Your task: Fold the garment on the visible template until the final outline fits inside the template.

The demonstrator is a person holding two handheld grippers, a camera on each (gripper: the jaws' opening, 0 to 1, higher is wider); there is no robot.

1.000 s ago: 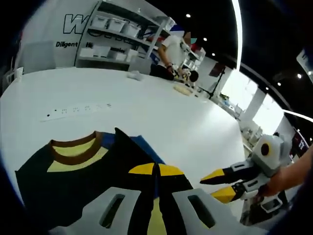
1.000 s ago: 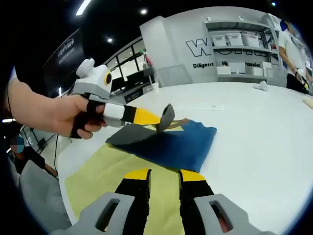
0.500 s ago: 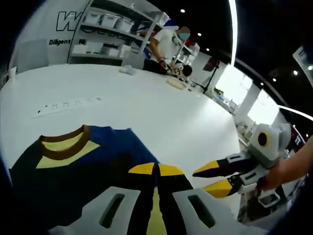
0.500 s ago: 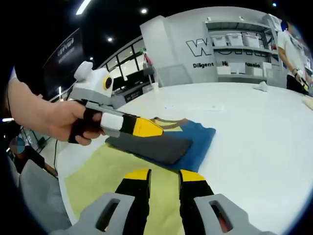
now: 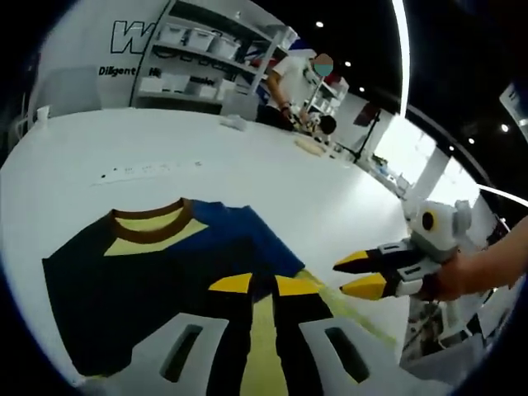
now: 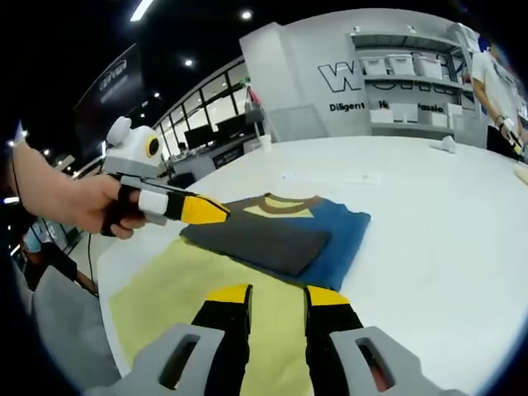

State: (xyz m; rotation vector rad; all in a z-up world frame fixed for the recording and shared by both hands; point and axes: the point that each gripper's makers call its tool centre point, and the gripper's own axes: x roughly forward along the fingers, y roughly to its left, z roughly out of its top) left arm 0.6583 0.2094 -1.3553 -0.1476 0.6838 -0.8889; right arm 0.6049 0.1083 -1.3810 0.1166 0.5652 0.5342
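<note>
Now the folded garment [image 6: 280,239] lies across the far end of the yellow template [image 6: 206,305], on the white table [image 6: 445,247]. My left gripper [image 6: 216,212] hovers at its nine o'clock edge, jaws closed on nothing; my right gripper [image 5: 351,276] is slightly parted, empty. I'd judge the fold needs squaring: press flat and tuck the overhanging blue edge inward.

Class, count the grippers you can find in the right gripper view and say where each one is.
2. The right gripper rises from the bottom of the view, over the yellow template. The left gripper comes in from the left, held in a hand, beside the folded shirt.
</note>
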